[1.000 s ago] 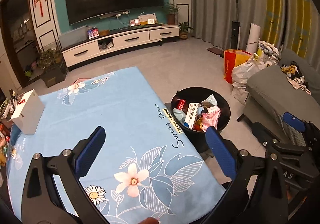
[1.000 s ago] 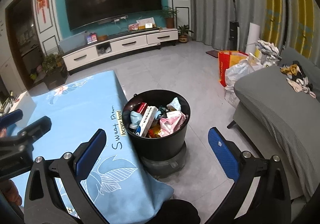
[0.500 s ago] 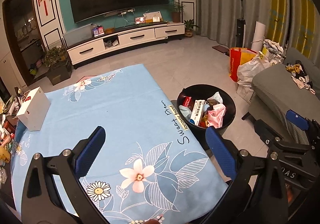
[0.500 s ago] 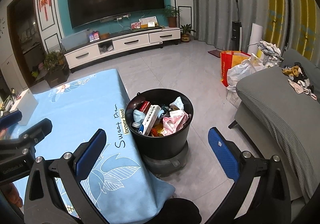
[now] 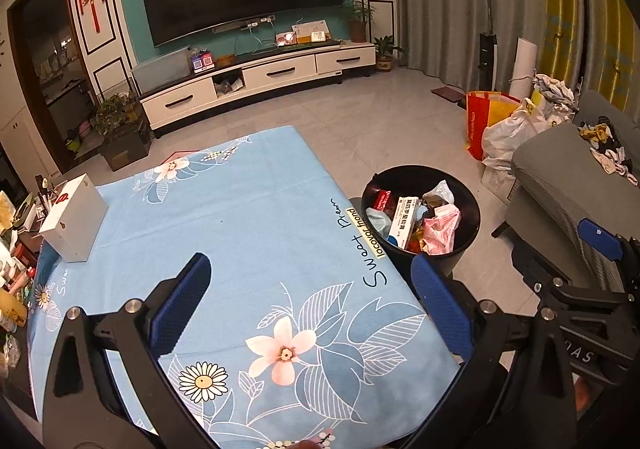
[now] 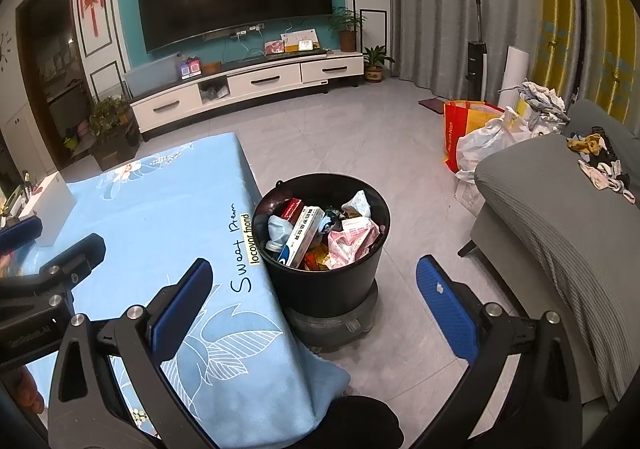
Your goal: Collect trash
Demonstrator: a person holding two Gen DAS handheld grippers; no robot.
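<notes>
Left wrist view shows two hand-held grippers: the left hand-held gripper (image 5: 310,303) hangs over the bench with its two blue-padded fingers spread wide and holding nothing, and the right hand-held gripper (image 6: 314,303) (its own camera looks down past the bench edge toward the floor) likewise has both blue pads spread apart with nothing between them. One bench, covered by a light-blue flowered cloth (image 5: 240,233), carries one white rectangular cardboard box (image 5: 74,225) near its far left corner. One round black plastic trash bin (image 6: 326,285) stands on the grey tiled floor, touching or just beside the bench's right edge. Inside it the trash is piled nearly to the rim: one white-and-blue carton with printed text (image 6: 303,237), one red packet (image 6: 291,209) behind it, one crumpled pink-and-white plastic wrapper (image 6: 352,239), one pale blue crumpled piece (image 6: 279,229), one whitish crinkled bag (image 6: 359,203), and some orange scraps lower down that are too buried to count. Farther right, one red-and-yellow shopping bag (image 6: 460,129) and one white plastic sack (image 6: 484,139) sit on the floor beside one grey sofa (image 6: 560,217), with small clothes heaped on its seat.
</notes>
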